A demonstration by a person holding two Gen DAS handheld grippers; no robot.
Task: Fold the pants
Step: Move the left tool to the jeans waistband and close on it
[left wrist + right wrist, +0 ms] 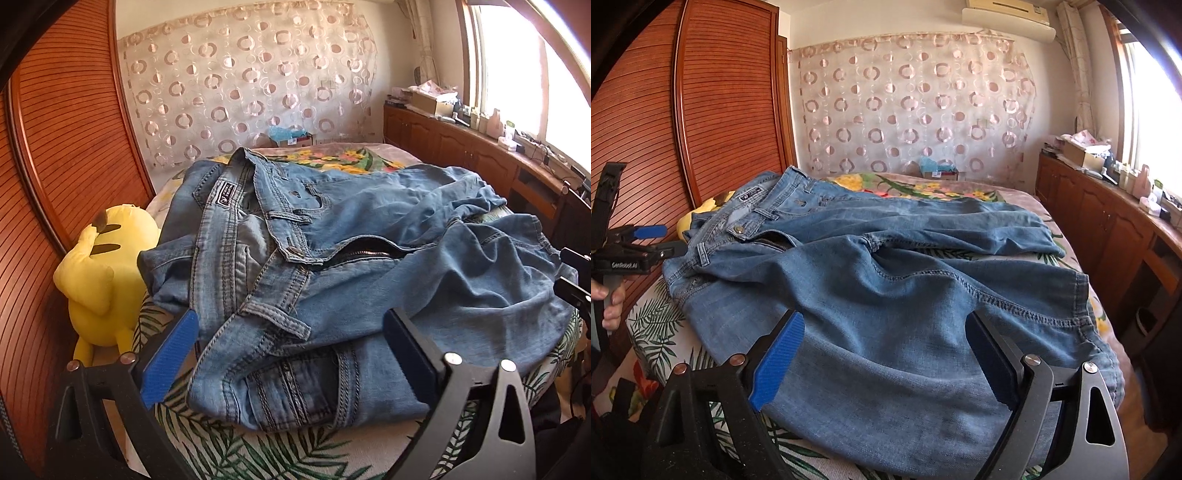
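Left wrist view: jeans (332,266) crumpled on bed (258,454), both grippers spread wide.

Left wrist view: left gripper (291,332) over near waistband end, blue pads wide apart, pinching nothing; denim seen between fingers, contact unclear. Fly unzipped, button (293,252) and waistband label (225,192) facing up. Yellow plush (103,273) left of jeans, against wooden wardrobe (55,147). Right wrist view: right gripper (884,332) above near trouser leg, likewise spread, gripping nothing. Jeans (886,288) lying across leaf-print bed (665,332), waistband far left, legs running right and near, rumpled, unfolded. Left gripper (650,240) at far left by waistband, held by a hand (609,302). Circle-patterned curtain (916,103) behind bed; cluttered cabinet (1108,221) along right under window.
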